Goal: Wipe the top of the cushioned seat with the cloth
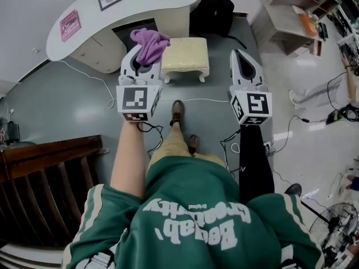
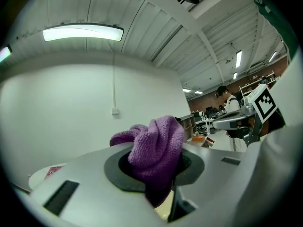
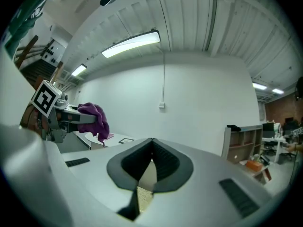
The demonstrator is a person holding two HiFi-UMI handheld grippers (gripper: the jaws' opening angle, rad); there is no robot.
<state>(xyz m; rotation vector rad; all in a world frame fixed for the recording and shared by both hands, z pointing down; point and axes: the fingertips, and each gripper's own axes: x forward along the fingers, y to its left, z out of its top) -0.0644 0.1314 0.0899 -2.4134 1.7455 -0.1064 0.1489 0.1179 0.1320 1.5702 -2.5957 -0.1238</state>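
My left tongs (image 1: 145, 60) pinch the cloth (image 1: 150, 42) in the air; my right tongs (image 1: 240, 54) are closed, empty. The seat (image 1: 186, 55) stands ahead on the floor (image 1: 78, 100). I think the bunched cloth may slip out while rubbing.

The grey floor (image 1: 56, 114) bears the cushioned seat (image 1: 185, 55), a black backpack (image 1: 212, 13) and a white desk (image 1: 123, 10).

Cloth (image 1: 149, 42): purple terry cloth, bunched into a loose wad with folds spilling over both sides.
Cloth state: pinched between the jaws of the left gripper (image 1: 145, 60), held in the air, clear of the seat.
Cushioned seat (image 1: 186, 55): low rectangular stool with a pale cream padded top and white carved legs.
Seat pose: upright on the grey floor, top bare.
Relation: the cloth shows over the seat's left edge in the head view.
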